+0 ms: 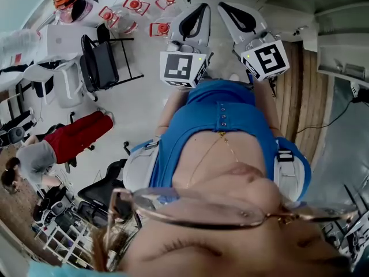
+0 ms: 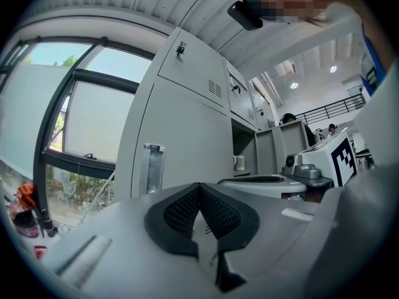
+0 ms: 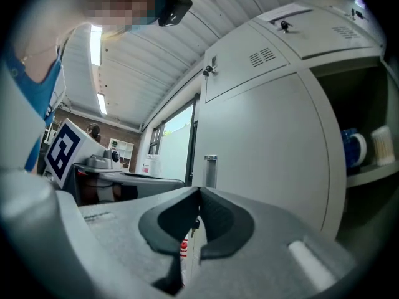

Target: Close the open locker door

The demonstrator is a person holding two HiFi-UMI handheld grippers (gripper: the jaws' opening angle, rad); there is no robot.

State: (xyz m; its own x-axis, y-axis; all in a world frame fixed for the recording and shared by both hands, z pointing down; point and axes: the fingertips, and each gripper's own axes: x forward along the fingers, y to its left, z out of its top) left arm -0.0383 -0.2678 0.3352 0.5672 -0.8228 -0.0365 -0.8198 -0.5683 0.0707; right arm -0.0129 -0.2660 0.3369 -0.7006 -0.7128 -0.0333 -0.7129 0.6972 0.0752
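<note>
**Left gripper view: locker open, both my grippers closed on nothing**

Left gripper view shows the door (image 2: 267, 151) at 2 o'clock of my jaw tips. It is swung out and seen nearly edge-on. Just at its 9 o'clock is the open bay (image 2: 244, 143), a dark gap in the grey locker bank (image 2: 187, 123). A white cup (image 2: 239, 162) sits low in the bay.

My left gripper (image 2: 199, 187) has its jaws together, pads meeting at the tips, with nothing between them. It is well apart from the door. A window (image 2: 75, 111) fills the 9 o'clock side of this view.

In the right gripper view the same bay lies at 3 o'clock, at the picture's edge. A blue thing (image 3: 353, 149) and a white thing (image 3: 381, 145) stand side by side on its shelf (image 3: 371, 174). My right gripper (image 3: 199, 192) also has its jaws pressed together and holds nothing. A closed locker's handle (image 3: 210, 170) stands just above its tips at 12 o'clock.

In the head view both grippers sit side by side at 12 o'clock. Their marker cubes, left cube (image 1: 181, 68) and right cube (image 1: 266, 58), are just above my blue top (image 1: 222, 126). A chair (image 1: 104, 62) stands at 10 o'clock. A person in a grey top and red trousers (image 1: 57, 146) is at 9 o'clock.
</note>
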